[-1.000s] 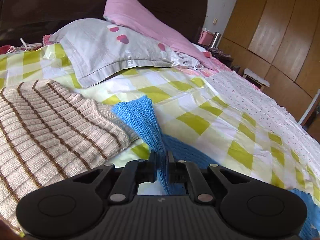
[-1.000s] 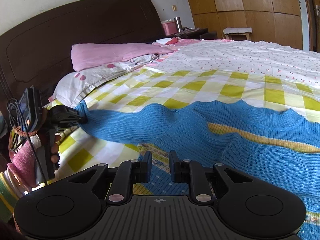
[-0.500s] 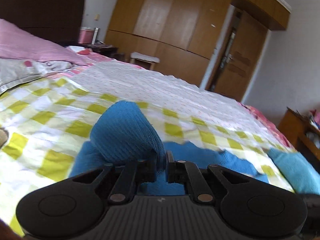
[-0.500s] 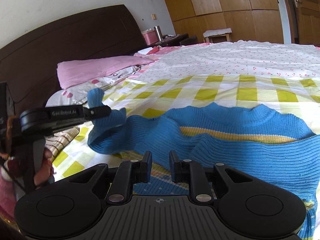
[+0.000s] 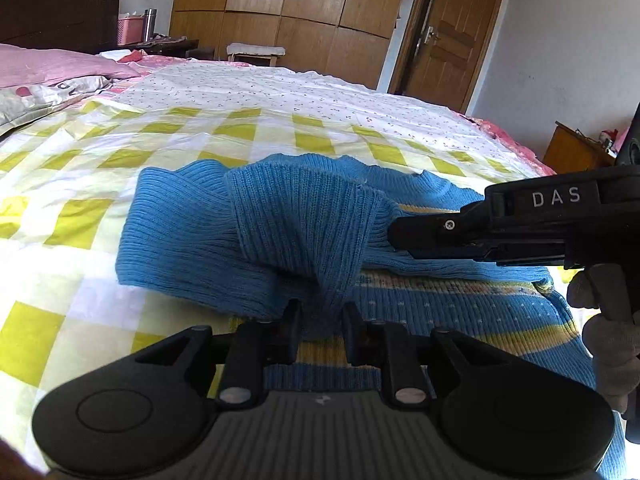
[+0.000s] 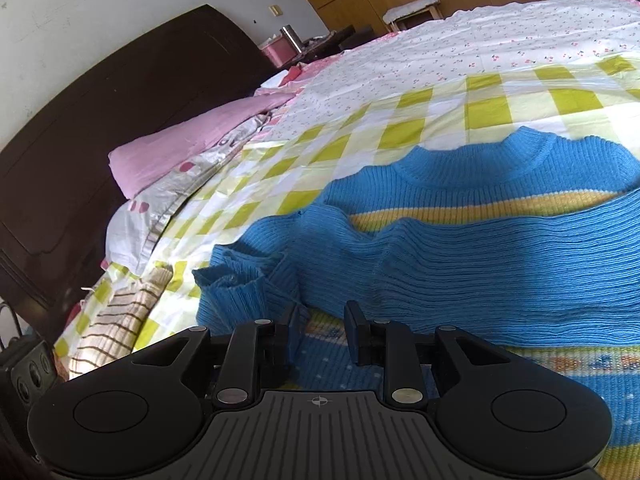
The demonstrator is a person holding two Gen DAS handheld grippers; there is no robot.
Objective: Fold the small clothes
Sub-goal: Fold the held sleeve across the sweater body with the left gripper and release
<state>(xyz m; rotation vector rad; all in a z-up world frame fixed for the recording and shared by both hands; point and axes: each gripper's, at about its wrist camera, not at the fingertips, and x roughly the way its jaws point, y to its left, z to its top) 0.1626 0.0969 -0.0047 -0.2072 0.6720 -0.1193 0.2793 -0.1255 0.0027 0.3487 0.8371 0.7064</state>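
A small blue knit sweater (image 6: 500, 240) with a yellow stripe lies on the checked bedspread (image 6: 400, 128). Its left sleeve (image 5: 304, 224) is folded in over the body. My left gripper (image 5: 320, 316) is slightly parted with the sleeve's cuff still between its fingers, low over the sweater. My right gripper (image 6: 320, 320) is open and empty, hovering just above the sweater's patterned chest; it also shows in the left wrist view (image 5: 480, 236), its fingers lying against the folded sleeve. The sleeve's cuff (image 6: 236, 284) bunches up at the left.
A beige brown-striped sweater (image 6: 116, 328) lies at the bed's left edge. Pink and white pillows (image 6: 180, 152) rest against the dark headboard (image 6: 80, 120). A floral quilt (image 5: 300, 96) covers the far bed. Wooden wardrobe and door (image 5: 440, 28) stand behind.
My left gripper has carried the sleeve from the outstretched left side over onto the sweater's body and loosened on it. My right gripper has moved closer and lower over the chest.
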